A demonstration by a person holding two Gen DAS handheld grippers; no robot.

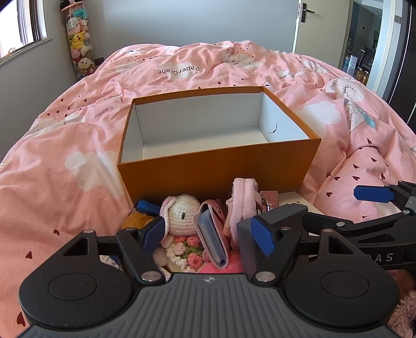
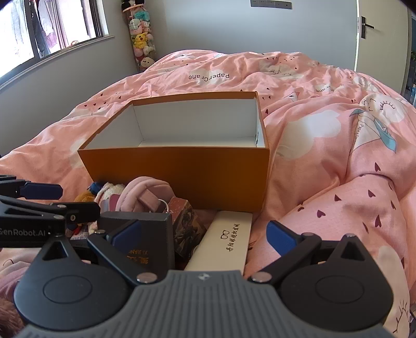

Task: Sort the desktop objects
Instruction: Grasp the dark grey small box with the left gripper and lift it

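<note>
An open orange box [image 1: 218, 166] with a white, empty inside stands on the bed. Against its near wall lies a pile: a crocheted bunny [image 1: 182, 212], a pink card holder [image 1: 212, 234], a pink pouch [image 1: 241, 200] and a dark box [image 1: 247, 247]. My left gripper [image 1: 208, 234] is open, low over the bunny and card holder, pressing on nothing. In the right wrist view, my right gripper [image 2: 205, 236] is open wide around the dark box [image 2: 148, 244], a patterned box [image 2: 187, 223] and a long white box [image 2: 226, 239]. The orange box [image 2: 179, 179] is behind them.
A rumpled pink duvet [image 1: 65, 156] covers the bed around the box, bulging high at the right [image 2: 338, 208]. A clear tube of plush toys [image 2: 141, 39] stands in the far corner beside a window [image 2: 39, 31]. A door [image 1: 309, 23] is at the back right.
</note>
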